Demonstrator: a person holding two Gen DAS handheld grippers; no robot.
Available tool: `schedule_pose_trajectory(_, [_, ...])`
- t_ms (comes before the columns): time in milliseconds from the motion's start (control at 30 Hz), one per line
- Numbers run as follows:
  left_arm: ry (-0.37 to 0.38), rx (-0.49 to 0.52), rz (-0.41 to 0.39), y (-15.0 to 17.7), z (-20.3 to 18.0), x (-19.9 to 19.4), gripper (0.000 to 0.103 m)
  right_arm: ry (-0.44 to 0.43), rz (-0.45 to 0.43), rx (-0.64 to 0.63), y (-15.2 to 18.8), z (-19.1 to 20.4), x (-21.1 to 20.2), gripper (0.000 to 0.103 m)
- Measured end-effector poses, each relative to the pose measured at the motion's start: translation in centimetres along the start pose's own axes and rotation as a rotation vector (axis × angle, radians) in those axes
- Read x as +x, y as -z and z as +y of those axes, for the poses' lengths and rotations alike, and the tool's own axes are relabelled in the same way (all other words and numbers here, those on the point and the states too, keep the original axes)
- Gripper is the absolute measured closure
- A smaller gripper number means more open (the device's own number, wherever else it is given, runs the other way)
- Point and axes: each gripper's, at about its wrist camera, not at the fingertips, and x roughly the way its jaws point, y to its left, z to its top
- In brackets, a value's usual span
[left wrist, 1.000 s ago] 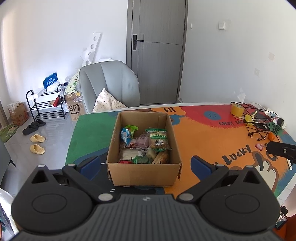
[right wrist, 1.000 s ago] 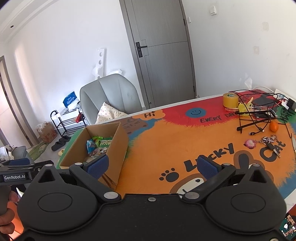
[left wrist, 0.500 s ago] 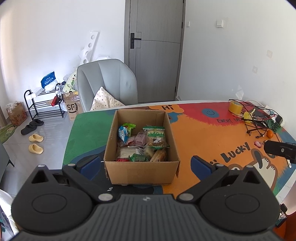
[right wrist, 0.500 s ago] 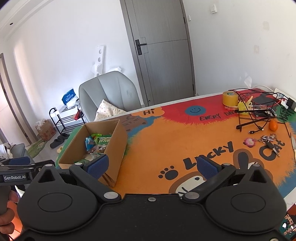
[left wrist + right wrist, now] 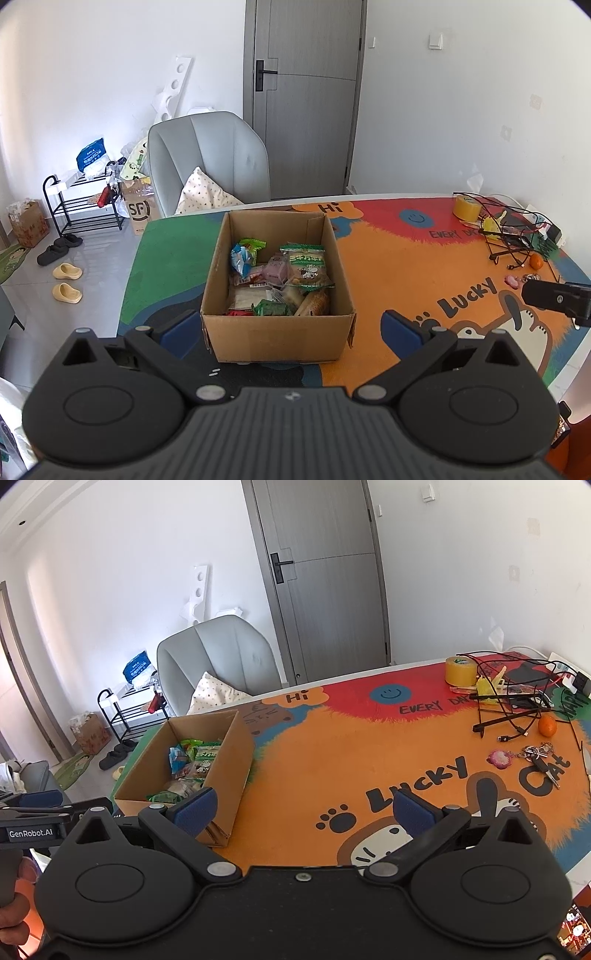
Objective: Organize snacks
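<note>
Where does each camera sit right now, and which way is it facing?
Left wrist: on the left tongs, open, facing the snack box head-on; right tongs' tip at the right edge.
Right wrist: on the right tongs, open, facing the mat; a hand holds the left tongs.
Shared: box, chair, door, tape roll.

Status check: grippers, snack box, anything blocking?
Left gripper open, empty, facing the cardboard box. Right gripper open, empty, over the mat. Snacks all in box. Nothing blocking.

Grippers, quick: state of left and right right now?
Left gripper: open, holding nothing, behind the cardboard box.
Right gripper: open, holding nothing, over the mat.
</note>
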Motion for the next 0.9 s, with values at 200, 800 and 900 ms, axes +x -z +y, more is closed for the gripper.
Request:
schedule_pose_trajectory(200, [0.0, -0.001, -0.001, 0.07, -0.04, -0.03, 0.0, 0.006, 0.003, -0.009, 0.02, 0.05, 0.06, 0.0])
schedule_pose_trajectory(800, [0.018, 0.009, -0.007, 0.21, -0.03, -0.21, 0.0, 0.011, 0.008, -0.023, -0.07, 0.04, -0.04, 0.0])
schedule_pose_trajectory(900, [0.021, 0.01, -0.007, 0.21, -0.05, -0.22, 0.0, 0.01, 0.007, -0.021, -0.04, 0.1, 0.02, 0.0])
